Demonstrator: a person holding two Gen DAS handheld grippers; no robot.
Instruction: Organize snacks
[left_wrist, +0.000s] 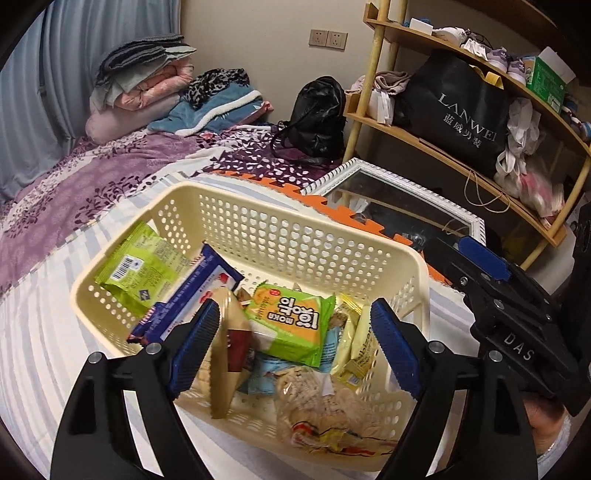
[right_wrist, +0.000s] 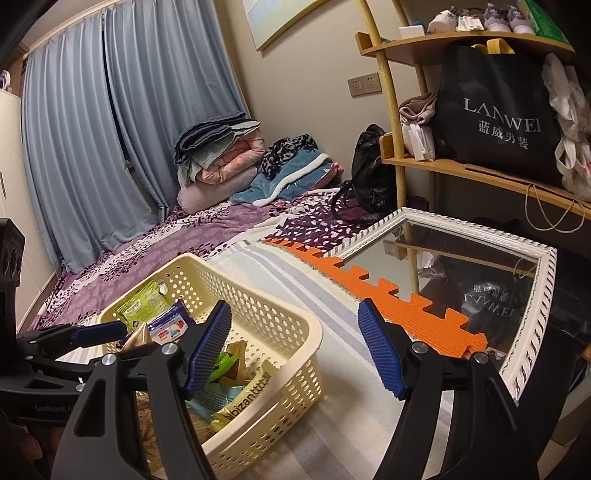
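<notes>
A cream perforated basket (left_wrist: 280, 210) (right_wrist: 258, 306) sits on the striped bed sheet and holds several snack packs. Among them are a green packet (left_wrist: 140, 266), a dark blue packet (left_wrist: 192, 295), a green-and-orange wafer pack (left_wrist: 291, 321), a yellow packet (left_wrist: 354, 343) and a clear bag of crackers (left_wrist: 325, 410). My left gripper (left_wrist: 295, 345) hangs open over the basket's near half. A tan packet (left_wrist: 225, 350) stands on edge beside its left pad, free on its other side. My right gripper (right_wrist: 295, 350) is open and empty, by the basket's right rim.
A white-framed mirror (left_wrist: 399, 199) lies right of the basket on an orange foam mat (left_wrist: 332, 210). Behind it stands a wooden shelf with a black shopping bag (left_wrist: 454, 110). A black backpack (left_wrist: 317, 114) and folded blankets (left_wrist: 147, 81) rest at the bed's far end.
</notes>
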